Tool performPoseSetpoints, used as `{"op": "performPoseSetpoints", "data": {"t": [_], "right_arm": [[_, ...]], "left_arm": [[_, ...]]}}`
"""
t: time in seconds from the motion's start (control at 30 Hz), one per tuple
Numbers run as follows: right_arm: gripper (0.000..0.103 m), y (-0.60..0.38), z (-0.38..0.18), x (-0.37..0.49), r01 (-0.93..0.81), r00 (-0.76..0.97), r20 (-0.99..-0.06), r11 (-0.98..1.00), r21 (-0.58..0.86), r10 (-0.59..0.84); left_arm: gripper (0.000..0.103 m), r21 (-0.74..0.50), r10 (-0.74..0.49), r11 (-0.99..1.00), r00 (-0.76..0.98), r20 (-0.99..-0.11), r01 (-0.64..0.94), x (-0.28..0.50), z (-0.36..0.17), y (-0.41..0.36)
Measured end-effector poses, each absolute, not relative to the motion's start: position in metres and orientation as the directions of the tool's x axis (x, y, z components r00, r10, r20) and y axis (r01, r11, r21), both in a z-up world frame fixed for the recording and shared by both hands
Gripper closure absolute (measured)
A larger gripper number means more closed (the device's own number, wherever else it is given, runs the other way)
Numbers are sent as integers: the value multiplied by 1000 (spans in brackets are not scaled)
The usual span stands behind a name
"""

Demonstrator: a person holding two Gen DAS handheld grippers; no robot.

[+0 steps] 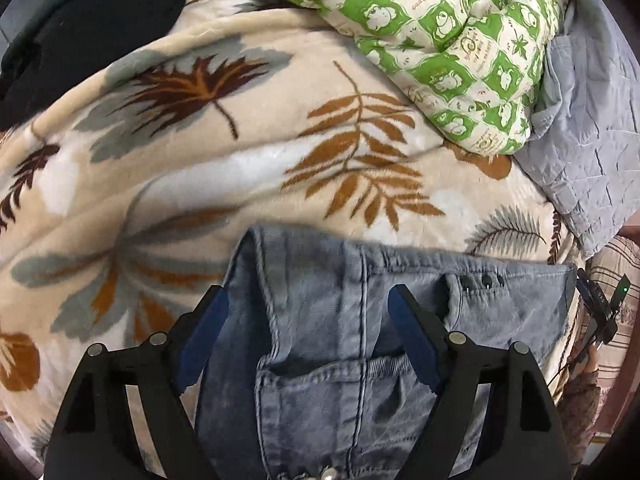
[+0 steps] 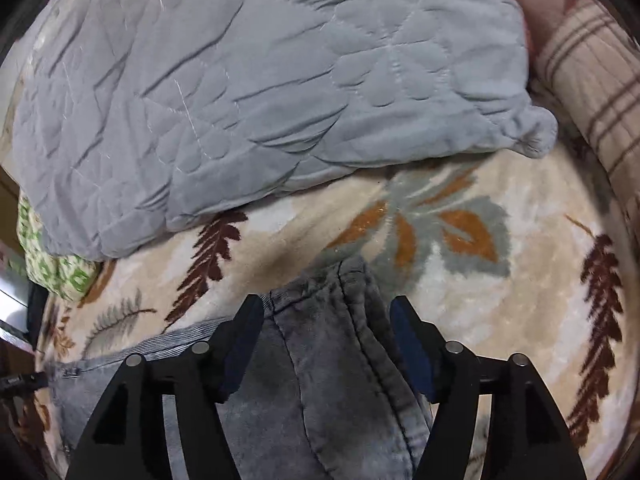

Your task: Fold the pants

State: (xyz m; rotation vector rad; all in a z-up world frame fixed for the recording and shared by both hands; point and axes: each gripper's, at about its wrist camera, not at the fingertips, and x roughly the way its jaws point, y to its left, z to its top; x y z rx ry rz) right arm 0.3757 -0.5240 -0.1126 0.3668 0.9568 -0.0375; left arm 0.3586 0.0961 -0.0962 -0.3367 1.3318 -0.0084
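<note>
Between left gripper [image 1: 308, 300] fingers, spread apart: jeans [image 1: 320, 340]. Right gripper [image 2: 326, 310] likewise apart, straddling jeans; leaf-print blanket [image 2: 460, 280] ahead.

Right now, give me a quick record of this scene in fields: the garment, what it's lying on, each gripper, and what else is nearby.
garment: blue denim jeans, partly folded, lying flat
surface: beige leaf-print blanket
left gripper: open, fingers either side of the jeans' waistband end, nothing clamped
right gripper: open, straddling a rounded denim fold with seams
nearby: green-and-white patterned quilt behind the jeans; grey quilted cover beside it; striped pillow at far right
fold state: unfinished, cannot tell how many folds are made
</note>
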Motion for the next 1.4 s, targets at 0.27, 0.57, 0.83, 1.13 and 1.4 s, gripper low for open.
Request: {"op": "performPoseSetpoints", "data": {"t": [0.27, 0.57, 0.83, 1.13, 1.4], "right_arm": [[57, -494, -131, 389, 127, 566, -821, 976, 178, 76], [96, -477, -102, 363, 126, 618, -786, 988, 84, -12], [96, -484, -59, 310, 146, 679, -734, 981, 129, -4], [96, -494, -10, 201, 158, 744, -668, 970, 184, 5], [96, -507, -24, 60, 184, 749, -662, 957, 226, 12]], "left_arm": [[20, -232, -197, 954, 185, -963, -189, 384, -120, 80], [101, -145, -105, 983, 299, -949, -113, 360, -98, 50], [101, -107, -21, 982, 475, -880, -155, 312, -38, 56], [101, -153, -39, 978, 604, -796, -139, 221, 21, 60], [101, -235, -124, 965, 589, -799, -116, 112, 6, 79]]}}
